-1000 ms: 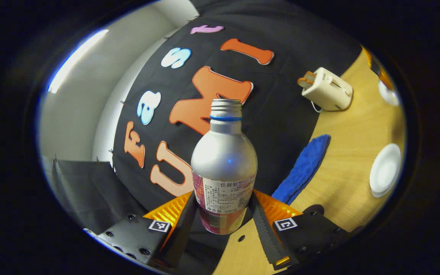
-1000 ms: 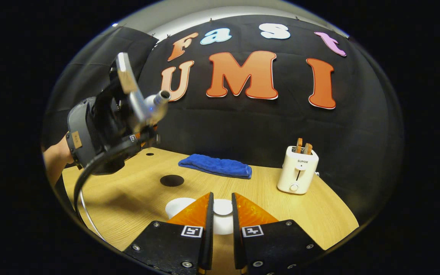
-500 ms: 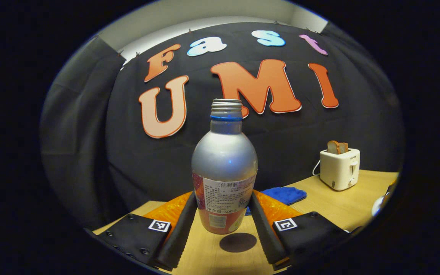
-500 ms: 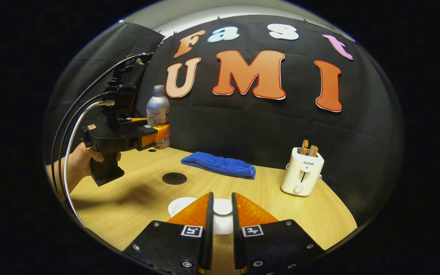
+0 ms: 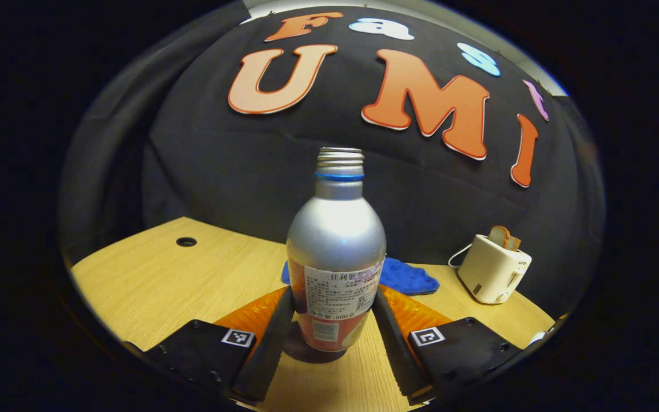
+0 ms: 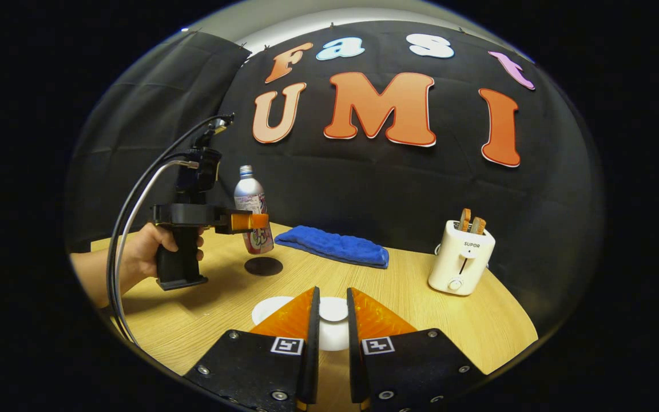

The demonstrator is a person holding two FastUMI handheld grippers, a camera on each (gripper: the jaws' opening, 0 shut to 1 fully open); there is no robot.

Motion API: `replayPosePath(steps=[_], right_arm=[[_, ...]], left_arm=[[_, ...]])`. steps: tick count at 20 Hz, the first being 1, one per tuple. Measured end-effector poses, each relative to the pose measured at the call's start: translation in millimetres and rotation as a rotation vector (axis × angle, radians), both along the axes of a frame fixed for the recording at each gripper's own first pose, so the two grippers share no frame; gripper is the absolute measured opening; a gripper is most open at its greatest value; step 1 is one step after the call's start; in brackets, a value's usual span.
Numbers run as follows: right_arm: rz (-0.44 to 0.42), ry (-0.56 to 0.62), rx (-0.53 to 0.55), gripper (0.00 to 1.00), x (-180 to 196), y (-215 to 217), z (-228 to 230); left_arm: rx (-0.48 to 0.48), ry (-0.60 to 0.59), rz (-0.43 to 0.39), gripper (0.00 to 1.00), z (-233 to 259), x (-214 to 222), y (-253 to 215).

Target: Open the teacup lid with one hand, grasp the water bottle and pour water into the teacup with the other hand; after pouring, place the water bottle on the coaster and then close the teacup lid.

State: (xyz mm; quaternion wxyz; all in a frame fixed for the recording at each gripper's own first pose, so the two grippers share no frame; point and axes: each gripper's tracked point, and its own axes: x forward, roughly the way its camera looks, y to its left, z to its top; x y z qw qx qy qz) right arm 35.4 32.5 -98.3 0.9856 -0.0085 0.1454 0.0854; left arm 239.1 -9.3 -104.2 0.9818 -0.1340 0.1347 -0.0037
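Over the pale wooden table [image 6: 421,309], the left gripper [image 6: 249,221] pinches the uncapped silver metal water bottle [image 5: 336,252] just above the dark round coaster [image 6: 263,266]. Placing is in hand: lower straight, then release. The right gripper [image 6: 329,335] holds the white lid [image 6: 333,309], fingers narrowly spread around it.

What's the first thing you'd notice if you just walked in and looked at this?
The silver water bottle stands out first, upright and pinched between the left gripper just above the dark round coaster. Next come the white toaster with bread poking out at the right of the wooden table, and the blue towel lying by the back wall.
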Motion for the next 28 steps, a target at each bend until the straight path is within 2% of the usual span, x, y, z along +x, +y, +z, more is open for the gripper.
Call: replayPosePath(steps=[1,2,10,11,12,13,14,16,17,18,23,28], right_arm=[[0.002,0.001,0.004,0.23,2.5,0.5,-1.0],[0.008,0.004,0.011,0.23,4.8,1.7,-2.1],[0.040,0.039,0.039,0.23,15.1,18.6,-16.5],[0.044,0.040,0.041,0.23,16.4,20.6,-17.1],[0.043,0.041,0.040,0.23,17.6,22.1,-16.4],[0.046,0.041,0.038,0.23,18.1,24.0,-17.3],[0.048,0.041,0.039,0.23,18.6,26.1,-17.0],[0.057,0.045,0.044,0.23,20.8,31.2,-18.7],[0.061,0.047,0.047,0.23,21.8,32.2,-19.8],[0.063,0.047,0.051,0.23,23.4,35.4,-20.3],[0.084,0.054,0.075,0.23,29.5,51.4,-25.9],[0.093,0.074,0.073,0.23,32.7,62.0,-40.9]], left_arm=[[0.004,0.018,0.004,0.87,-6.7,1.5,2.0],[0.010,0.032,-0.004,0.84,-12.8,3.7,0.8],[0.082,0.107,-0.031,0.84,-37.7,13.1,-2.9],[0.079,0.117,-0.031,0.80,-41.5,13.7,-3.6],[0.076,0.130,-0.036,0.84,-45.0,11.7,-4.9],[0.072,0.126,-0.041,0.82,-45.3,11.8,-6.4],[0.072,0.129,-0.043,0.87,-44.3,10.6,-6.1],[0.074,0.129,-0.044,0.87,-43.5,9.1,-3.5],[0.074,0.127,-0.044,0.96,-43.3,6.1,-3.3],[0.079,0.128,-0.046,1.00,-42.1,1.8,-2.0],[0.068,0.075,-0.092,0.99,-22.4,-21.8,-10.5],[0.064,0.075,-0.102,0.99,-20.2,-44.0,-11.3]])
